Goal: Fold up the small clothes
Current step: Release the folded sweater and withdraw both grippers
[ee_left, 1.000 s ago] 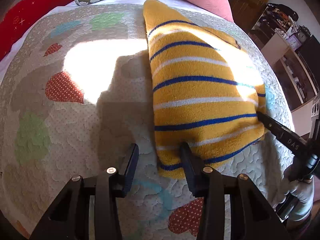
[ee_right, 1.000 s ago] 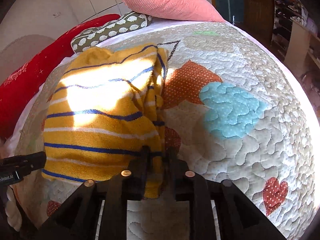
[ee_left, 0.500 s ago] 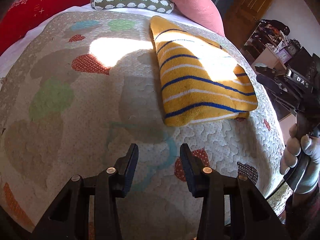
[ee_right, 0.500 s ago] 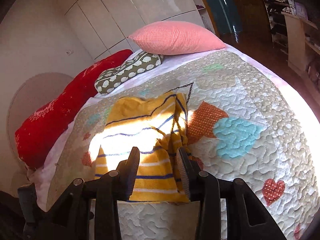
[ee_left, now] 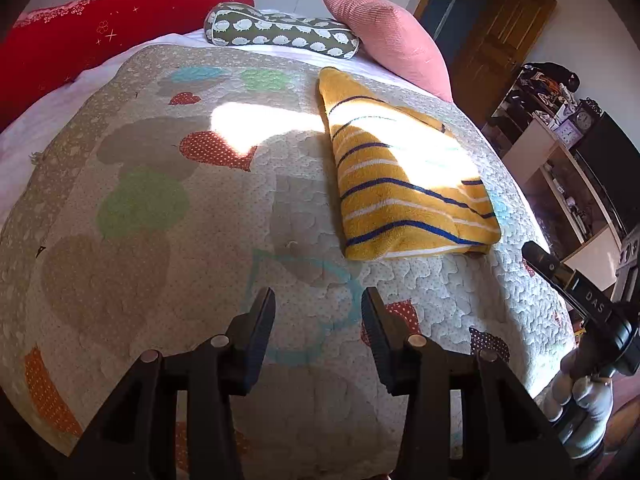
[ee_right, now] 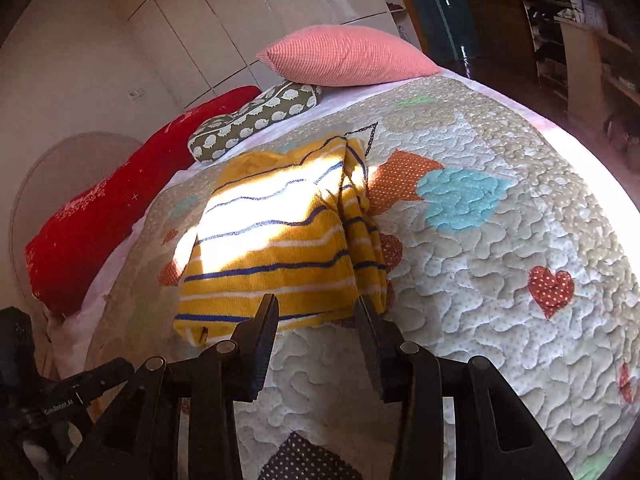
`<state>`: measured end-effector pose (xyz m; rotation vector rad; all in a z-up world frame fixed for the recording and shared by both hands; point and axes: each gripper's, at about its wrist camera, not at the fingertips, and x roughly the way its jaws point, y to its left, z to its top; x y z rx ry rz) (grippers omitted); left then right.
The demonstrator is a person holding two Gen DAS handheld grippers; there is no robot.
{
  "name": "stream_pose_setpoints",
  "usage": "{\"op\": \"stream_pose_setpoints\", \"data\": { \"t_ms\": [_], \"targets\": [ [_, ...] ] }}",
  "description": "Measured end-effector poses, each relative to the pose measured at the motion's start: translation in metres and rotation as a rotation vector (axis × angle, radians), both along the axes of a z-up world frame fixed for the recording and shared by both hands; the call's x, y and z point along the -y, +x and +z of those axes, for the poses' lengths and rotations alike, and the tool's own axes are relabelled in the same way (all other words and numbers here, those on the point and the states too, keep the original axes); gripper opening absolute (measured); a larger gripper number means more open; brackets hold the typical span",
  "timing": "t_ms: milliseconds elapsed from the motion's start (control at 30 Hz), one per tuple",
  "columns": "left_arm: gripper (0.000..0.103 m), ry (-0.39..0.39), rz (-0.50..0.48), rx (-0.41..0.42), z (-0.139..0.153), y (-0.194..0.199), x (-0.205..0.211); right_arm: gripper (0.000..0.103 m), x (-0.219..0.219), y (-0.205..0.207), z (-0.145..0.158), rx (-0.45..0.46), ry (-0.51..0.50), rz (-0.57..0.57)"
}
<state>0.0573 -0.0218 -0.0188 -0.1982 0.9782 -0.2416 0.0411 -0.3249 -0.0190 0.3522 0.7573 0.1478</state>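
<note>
A yellow garment with blue and white stripes (ee_left: pixel 404 184) lies folded on the patchwork quilt (ee_left: pixel 160 248), right of the middle in the left wrist view. It also shows in the right wrist view (ee_right: pixel 280 248), just beyond the fingertips. My left gripper (ee_left: pixel 318 304) is open and empty, held above the quilt well short of the garment. My right gripper (ee_right: pixel 316 312) is open and empty, close to the garment's near edge; it also shows at the right edge of the left wrist view (ee_left: pixel 536 252).
A red bolster (ee_left: pixel 80 40), a green patterned cushion (ee_left: pixel 280 36) and a pink pillow (ee_left: pixel 384 40) lie at the head of the bed. Shelves and a desk (ee_left: pixel 560 168) stand beyond the bed's right edge. A wardrobe (ee_right: pixel 200 20) lines the wall.
The right gripper let go of the garment's edge and opened. Both grippers drew back from the garment, which now lies folded by itself.
</note>
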Motion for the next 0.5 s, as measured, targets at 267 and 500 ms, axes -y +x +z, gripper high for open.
{"op": "stream_pose_setpoints", "data": {
  "t_ms": [267,500],
  "targets": [
    [0.049,0.029,-0.058,0.097,0.020,-0.029,0.022,0.046,0.001,-0.052,0.008,0.019,-0.057,-0.086],
    [0.052,0.026,-0.067,0.166,0.040,-0.050,0.023,0.048,-0.009,-0.091,0.054,0.141,-0.190,-0.150]
  ]
}}
